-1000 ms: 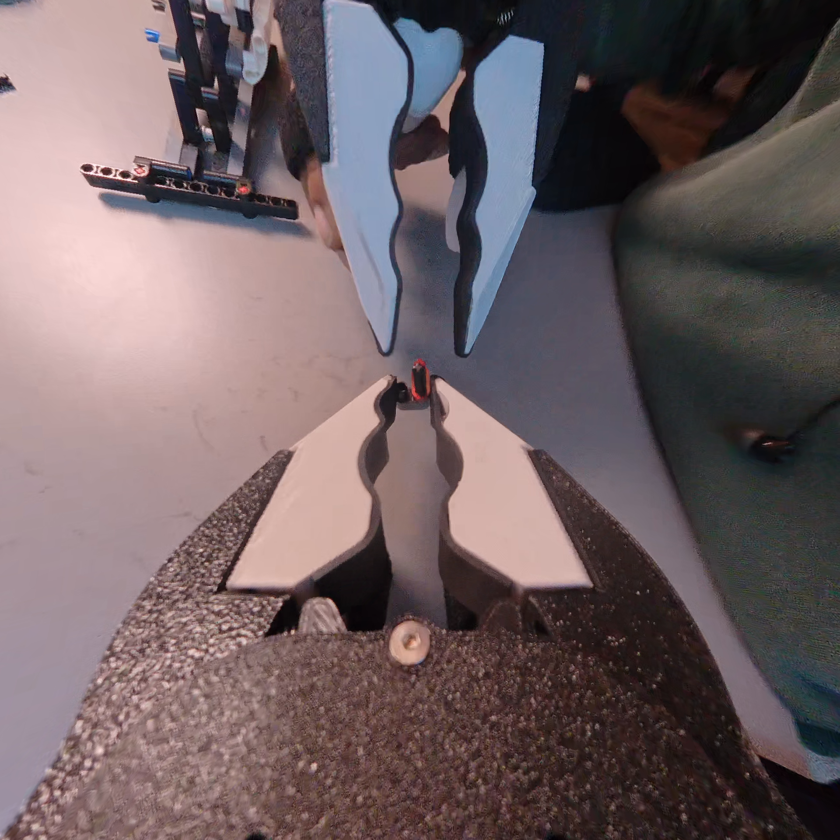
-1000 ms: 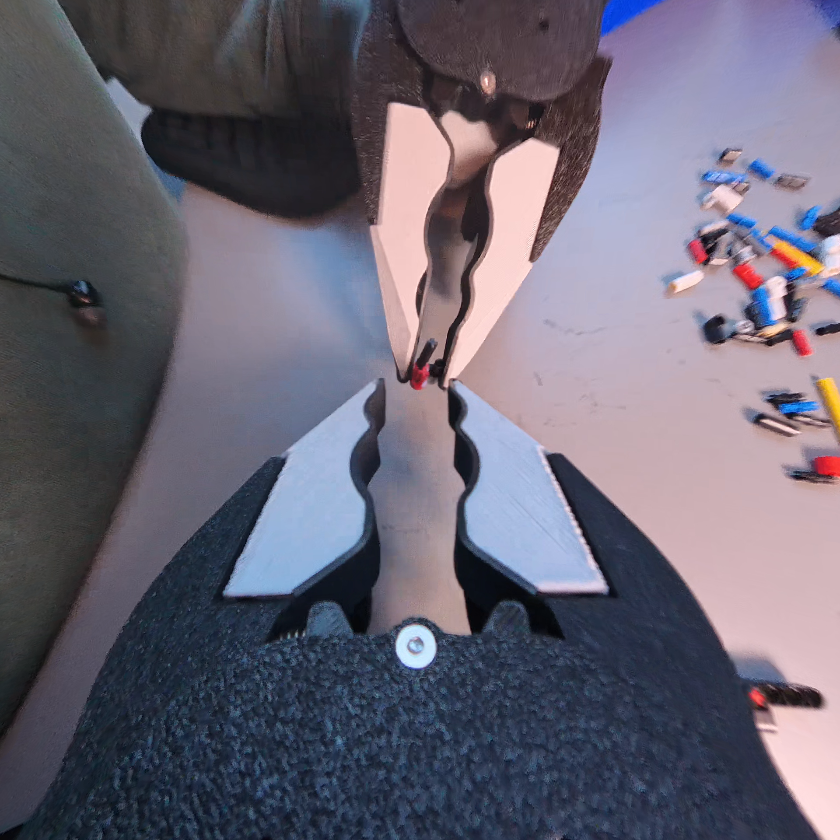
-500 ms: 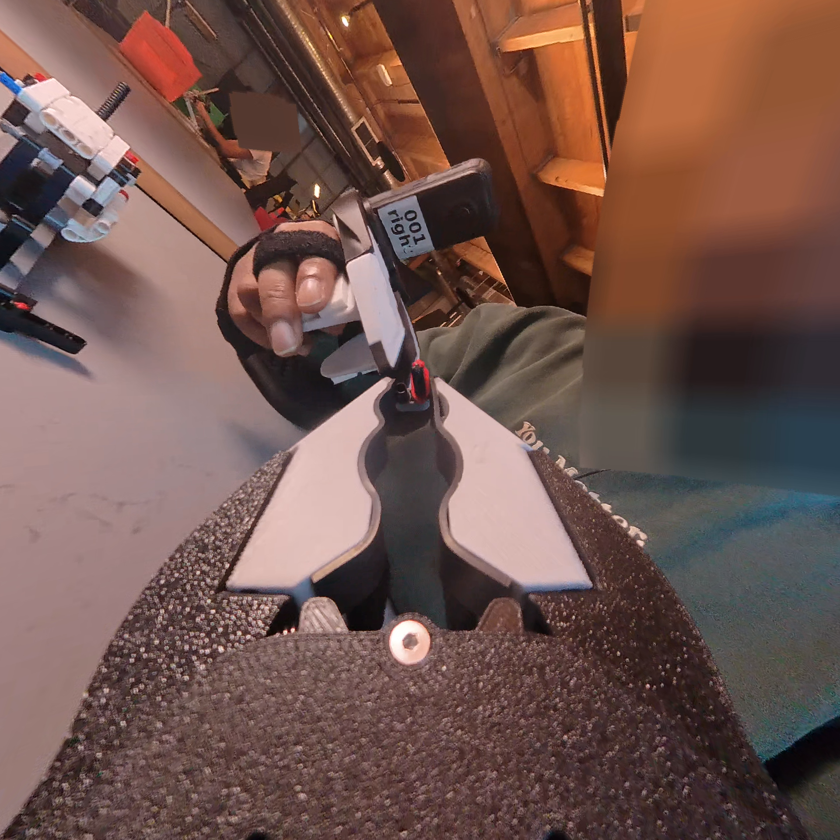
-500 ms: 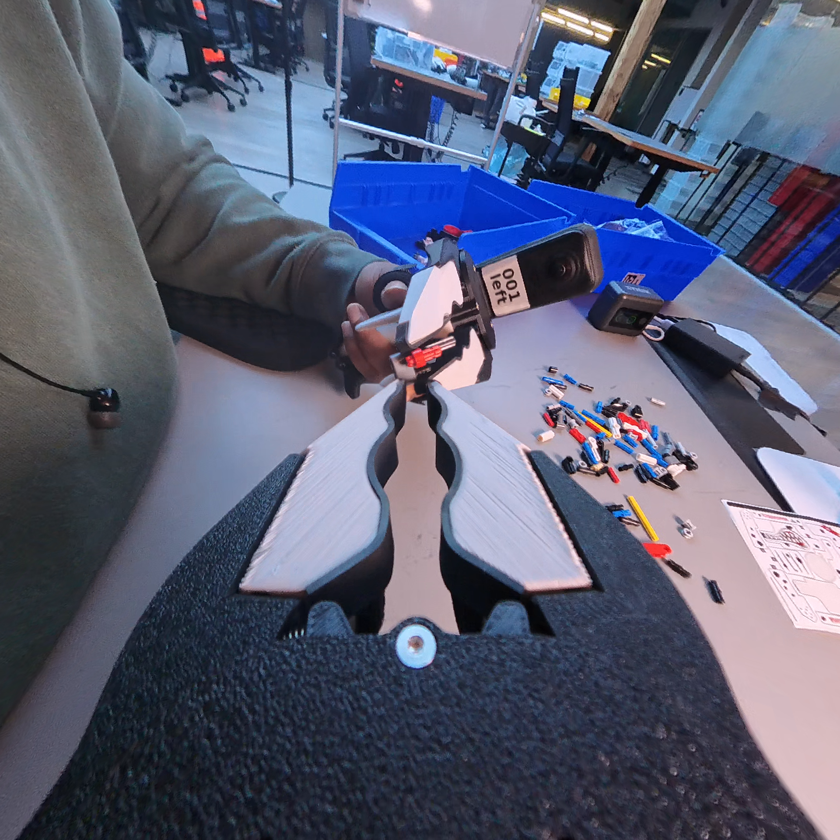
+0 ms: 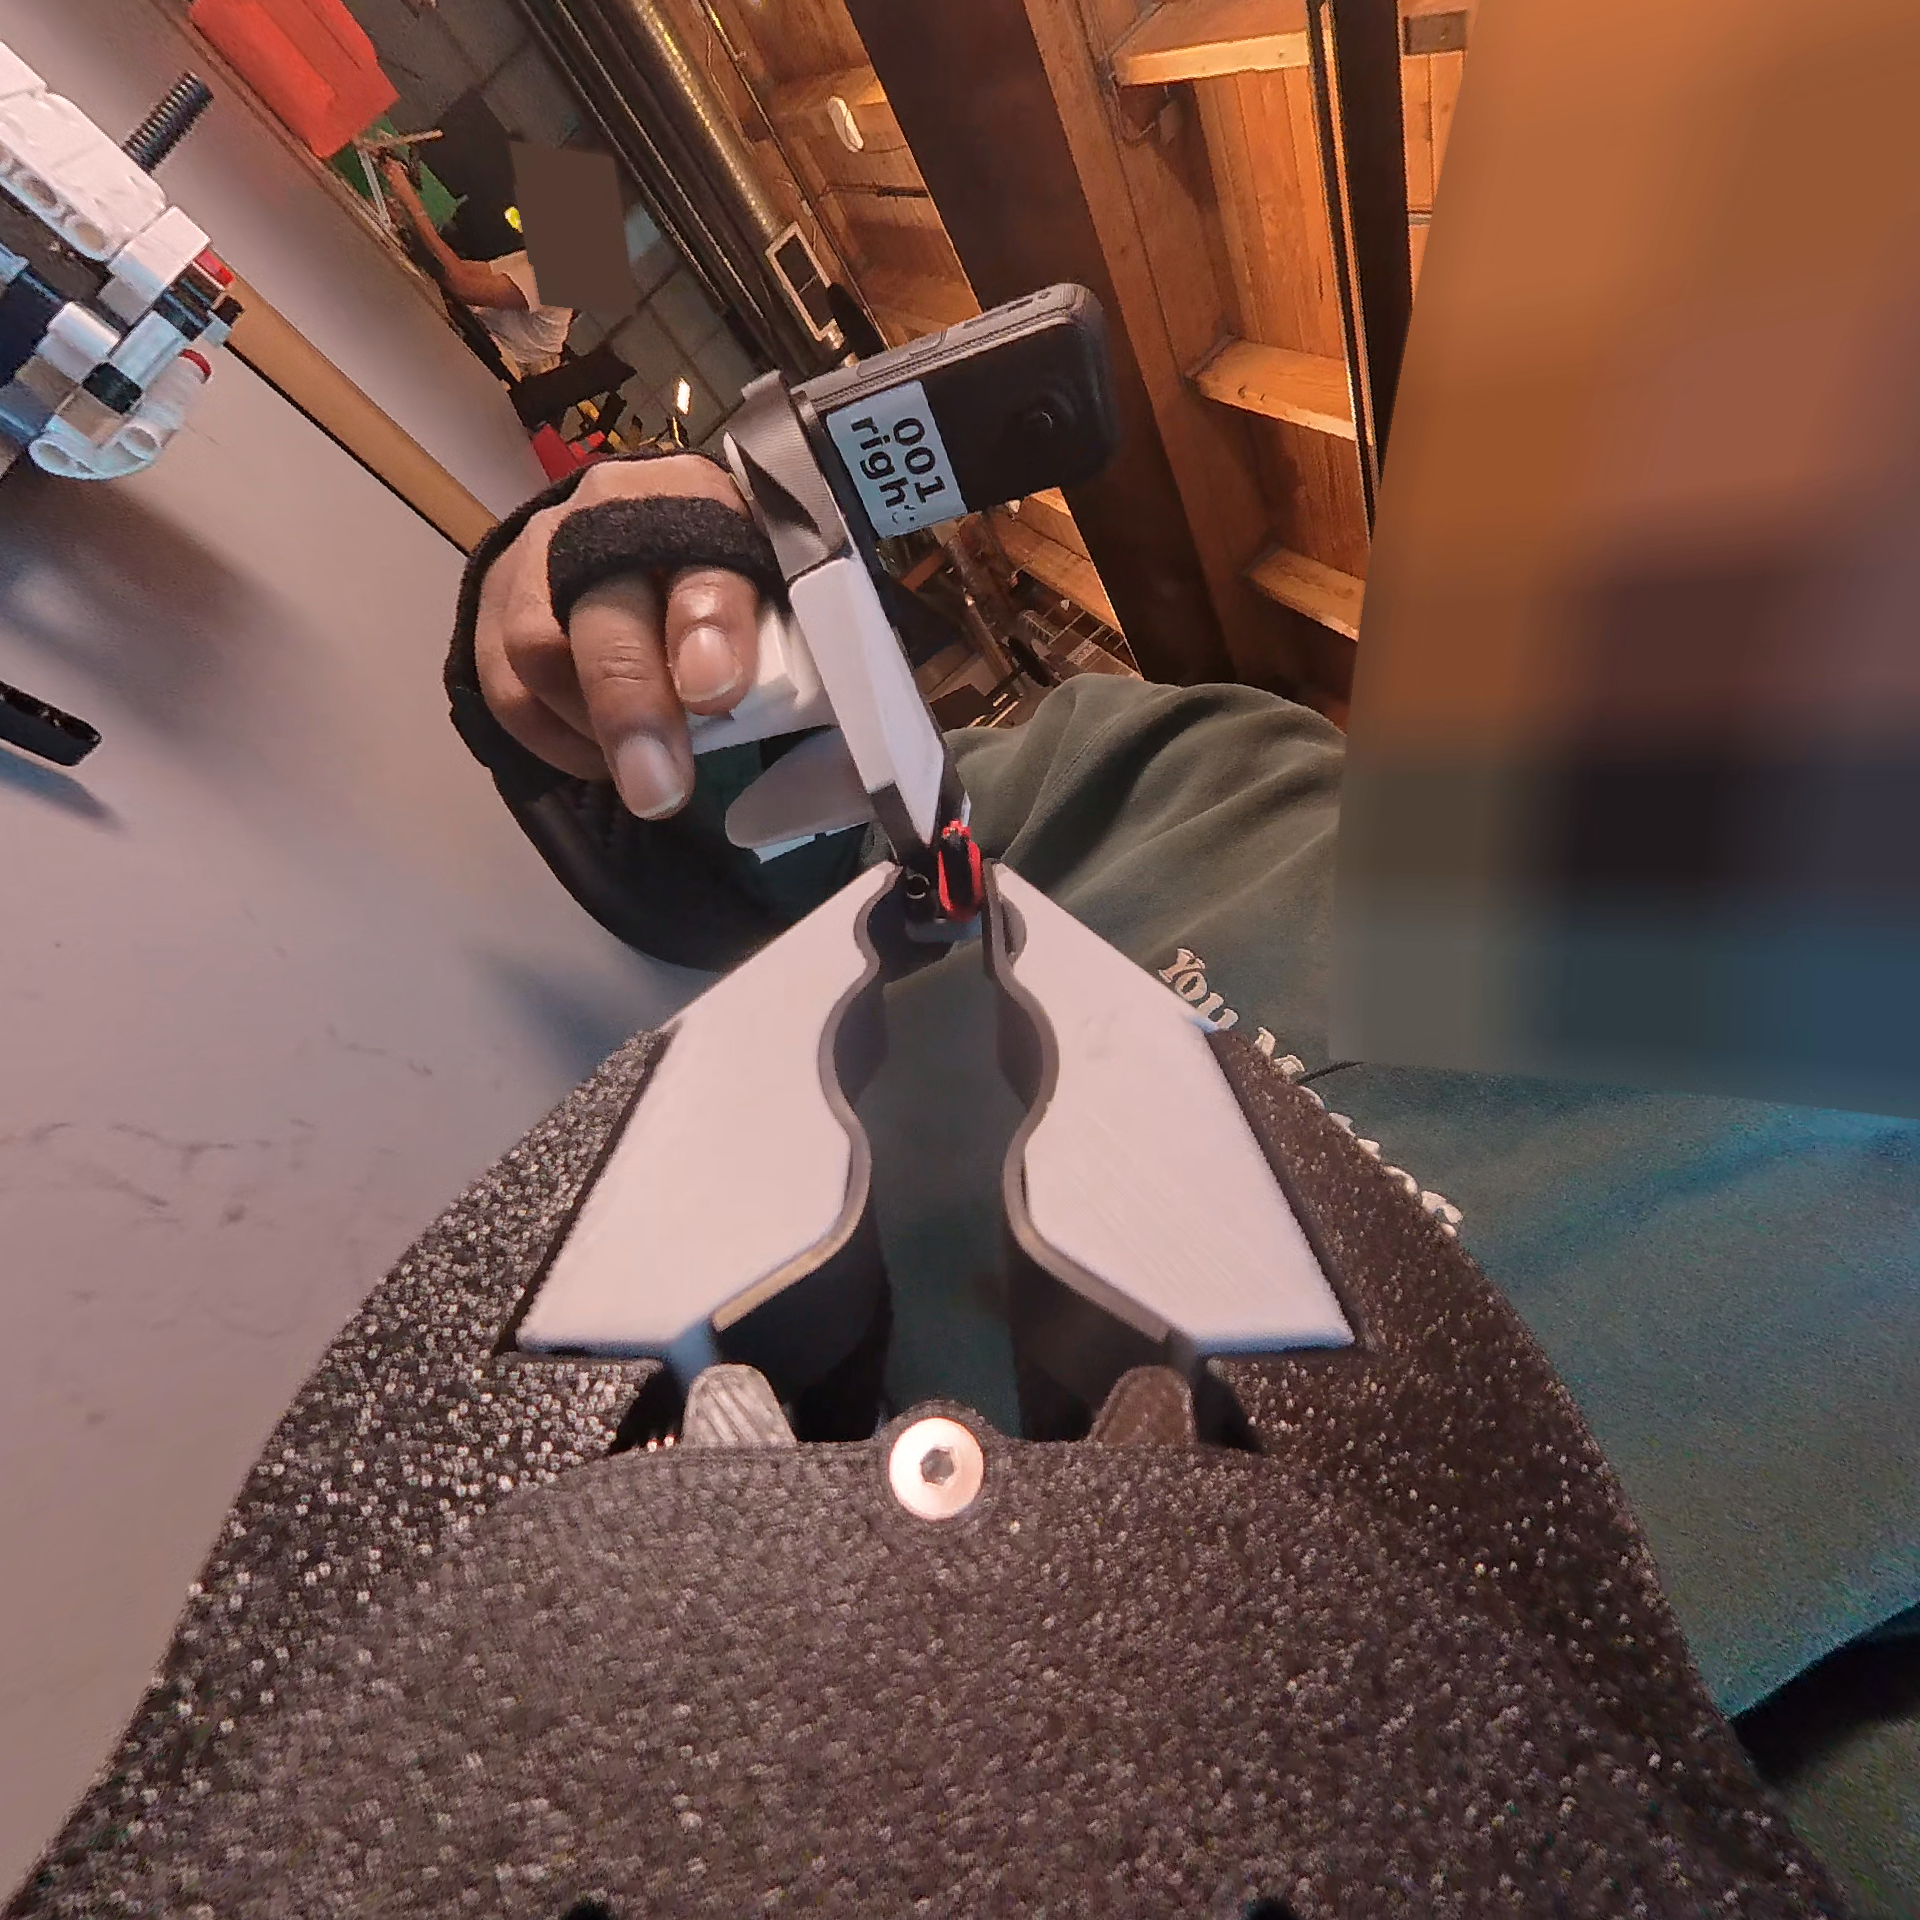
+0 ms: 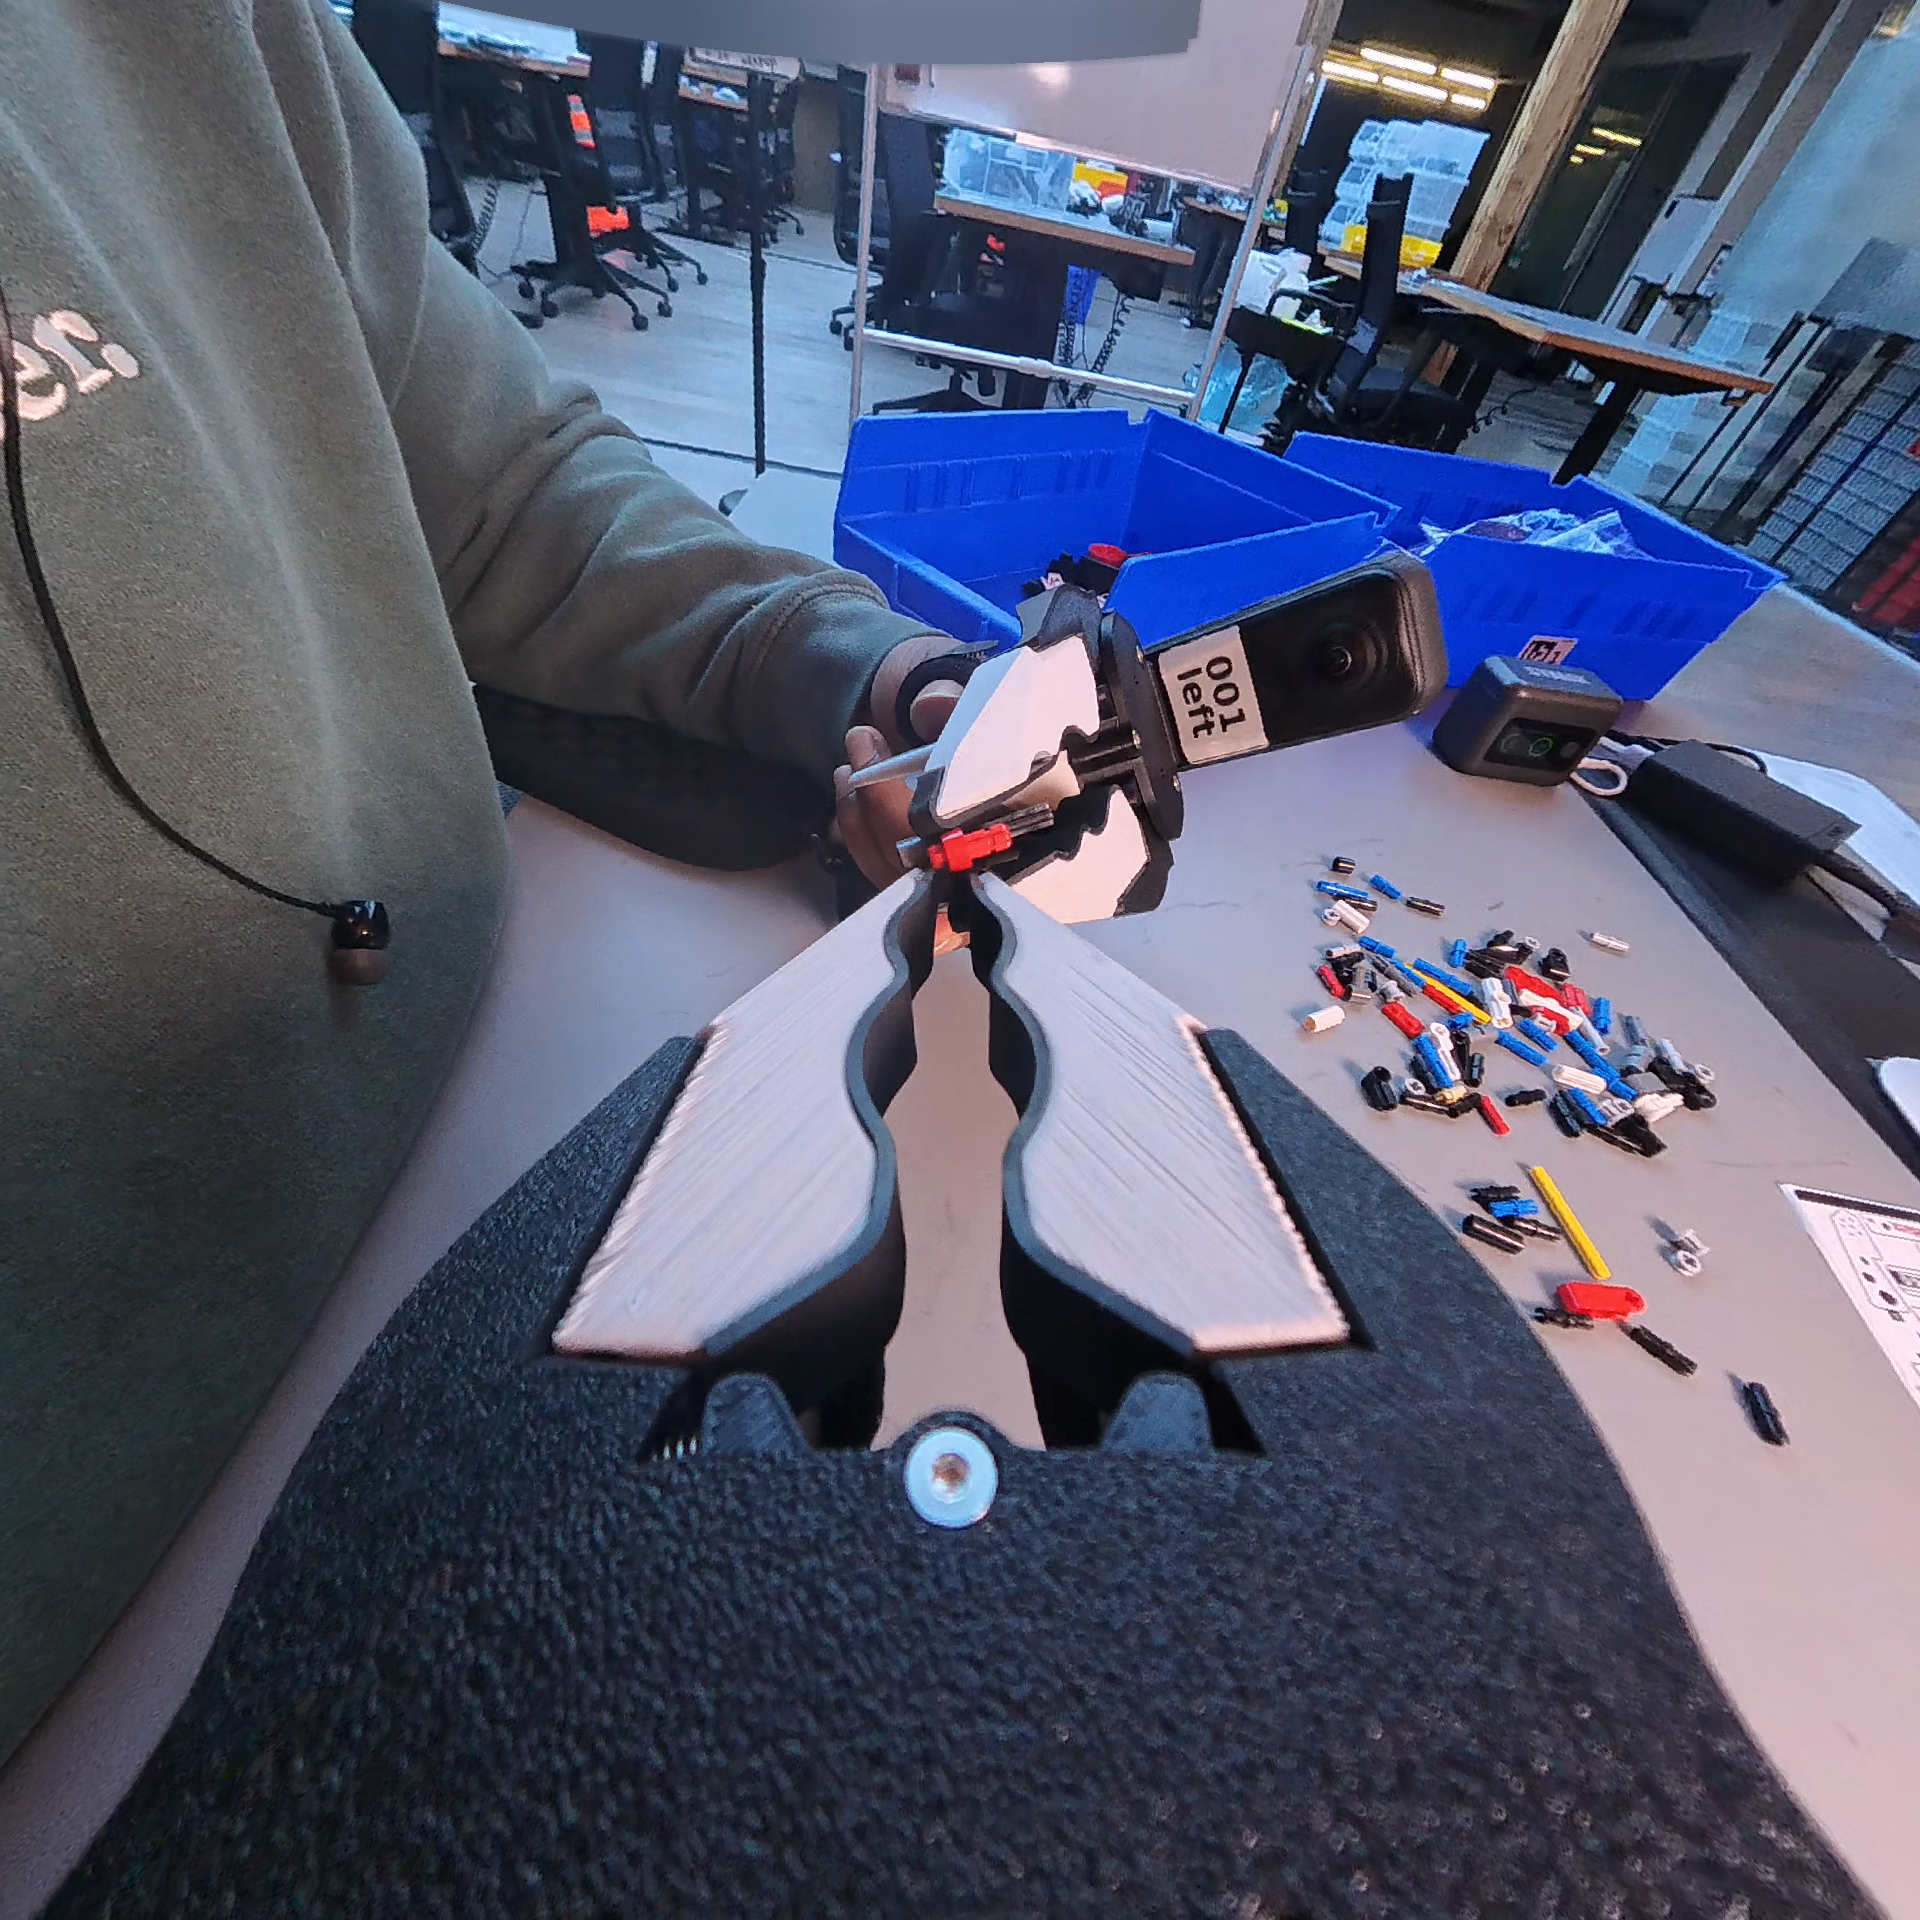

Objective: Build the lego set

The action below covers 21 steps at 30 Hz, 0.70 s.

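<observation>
Left wrist view: red pin (image 5: pixel 954 871) is gripped by left tongs (image 5: pixel 940 902); right tongs (image 6: pixel 948 896) are held nearly closed, tips at pin, grip unclear

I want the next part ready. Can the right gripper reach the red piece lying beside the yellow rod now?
Probably yes: the right gripper has bare table toward the red piece by the yellow rod, but its tips first must leave the left gripper.

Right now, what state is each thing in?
left tool: shut on the red and black piece, held up off the table.
right tool: nearly closed, tips at that piece; grip unclear.
loose pieces: scattered on the table.
blue bins: open.
white and black model: partly built.
</observation>
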### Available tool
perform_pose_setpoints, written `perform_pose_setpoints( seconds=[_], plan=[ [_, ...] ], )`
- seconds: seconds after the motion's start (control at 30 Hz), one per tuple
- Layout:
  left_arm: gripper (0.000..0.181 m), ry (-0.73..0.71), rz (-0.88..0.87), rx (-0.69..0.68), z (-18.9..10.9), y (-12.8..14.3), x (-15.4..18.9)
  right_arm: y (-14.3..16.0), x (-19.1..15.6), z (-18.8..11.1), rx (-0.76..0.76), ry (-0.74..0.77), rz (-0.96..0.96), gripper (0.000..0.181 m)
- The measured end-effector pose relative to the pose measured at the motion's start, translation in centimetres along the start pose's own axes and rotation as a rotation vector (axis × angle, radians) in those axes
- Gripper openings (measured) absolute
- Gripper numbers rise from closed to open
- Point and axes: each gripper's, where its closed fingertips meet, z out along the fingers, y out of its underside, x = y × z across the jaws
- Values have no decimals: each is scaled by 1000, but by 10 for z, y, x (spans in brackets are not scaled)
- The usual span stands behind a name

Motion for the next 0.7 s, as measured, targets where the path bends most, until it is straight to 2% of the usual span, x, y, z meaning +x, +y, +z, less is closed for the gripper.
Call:
perform_pose_setpoints(
  seconds=[0.13, 0.7],
  plan=[
    [14, 3, -27, -1, 0, 1, -3, 3, -2, -1, -8, -18, -6, 11],
    [14, -33, -112, -31, 2, 10, -16, 16, -4, -3, -77, -19, -33, 4]
  ],
)
